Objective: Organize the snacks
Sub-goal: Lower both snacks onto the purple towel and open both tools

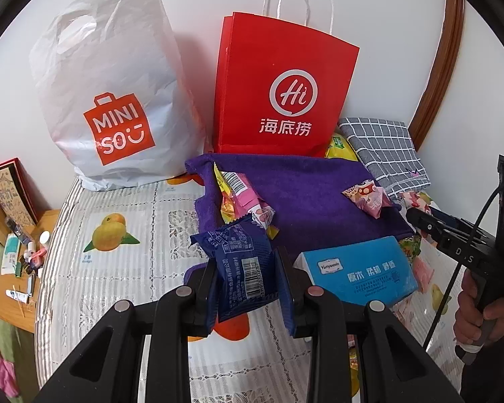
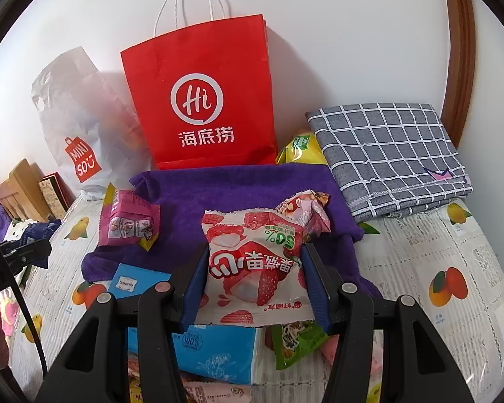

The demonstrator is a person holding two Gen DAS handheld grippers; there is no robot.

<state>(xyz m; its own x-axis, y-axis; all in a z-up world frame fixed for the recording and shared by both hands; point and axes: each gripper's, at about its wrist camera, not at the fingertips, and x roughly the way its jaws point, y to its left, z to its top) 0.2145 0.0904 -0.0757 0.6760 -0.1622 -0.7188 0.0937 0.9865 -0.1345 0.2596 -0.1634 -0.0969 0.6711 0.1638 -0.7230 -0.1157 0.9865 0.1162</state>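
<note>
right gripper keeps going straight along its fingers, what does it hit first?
Likely the purple towel, with the red paper bag behind it. The right gripper is shut on the lychee snack pack, whose top edge leads. Depth is uncertain.

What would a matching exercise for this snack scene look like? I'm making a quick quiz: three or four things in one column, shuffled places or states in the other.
Things:
1. dark blue snack packet
2. red-and-white lychee packet
3. red paper bag
4. grey checked cloth

Places or states:
A. folded, right of the purple towel
B. upright against the wall
C. clamped in the left gripper
D. clamped in the right gripper

Pairs: 1-C, 2-D, 3-B, 4-A
</note>
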